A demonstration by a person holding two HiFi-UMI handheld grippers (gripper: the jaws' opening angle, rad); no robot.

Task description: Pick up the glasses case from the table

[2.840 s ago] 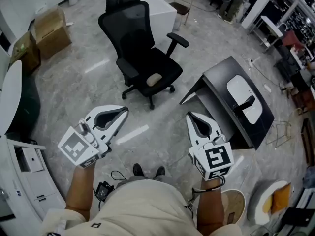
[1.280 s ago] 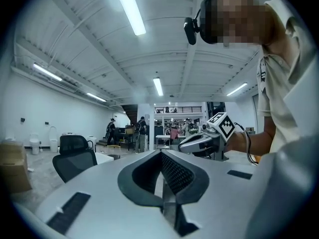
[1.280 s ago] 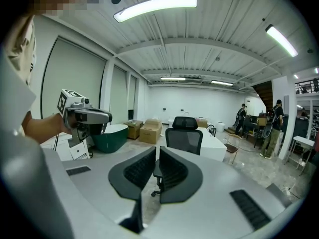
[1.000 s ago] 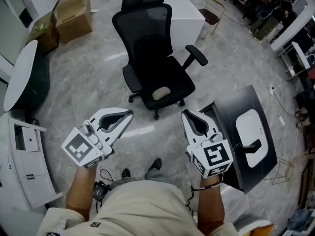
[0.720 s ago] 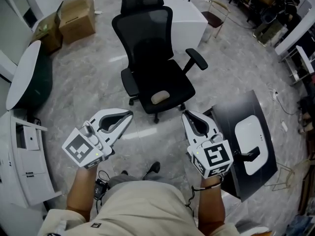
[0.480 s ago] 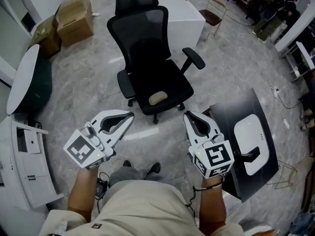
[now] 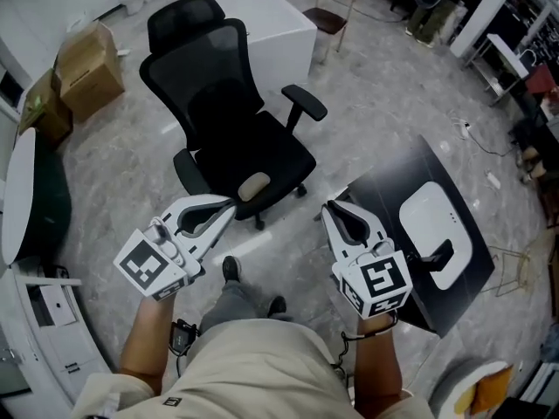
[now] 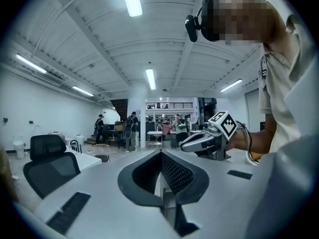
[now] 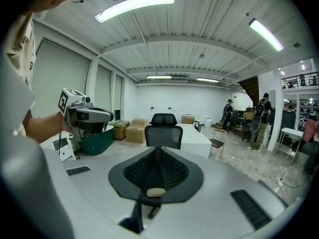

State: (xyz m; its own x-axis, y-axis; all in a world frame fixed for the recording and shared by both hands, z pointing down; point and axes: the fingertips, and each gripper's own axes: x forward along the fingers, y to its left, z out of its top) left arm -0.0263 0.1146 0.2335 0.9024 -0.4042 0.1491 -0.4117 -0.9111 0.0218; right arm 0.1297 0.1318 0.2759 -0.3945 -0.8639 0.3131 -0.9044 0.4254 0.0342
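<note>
A low black table (image 7: 384, 195) stands on the floor at the right of the head view. On it lies a white rounded object (image 7: 428, 225) with a small black object (image 7: 437, 257) at its near edge; I cannot tell which one is the glasses case. My right gripper (image 7: 330, 209) is shut and empty, held in the air just left of the table's near corner. At the same height my left gripper (image 7: 229, 206) is shut with nothing in it, over the floor by the black office chair (image 7: 231, 133). In the right gripper view that chair (image 9: 162, 126) shows ahead of the jaws.
A beige pad (image 7: 254, 186) lies on the chair seat. A white desk (image 7: 271, 24) stands behind the chair, with cardboard boxes (image 7: 87, 59) at far left. A white cabinet (image 7: 44, 321) and a round table top (image 7: 16, 190) line the left edge. People stand far off (image 8: 132, 128).
The person has walked on: the chair has slid left and up in the head view, and the black table has come closer beside the right gripper. Both grippers stayed shut.
</note>
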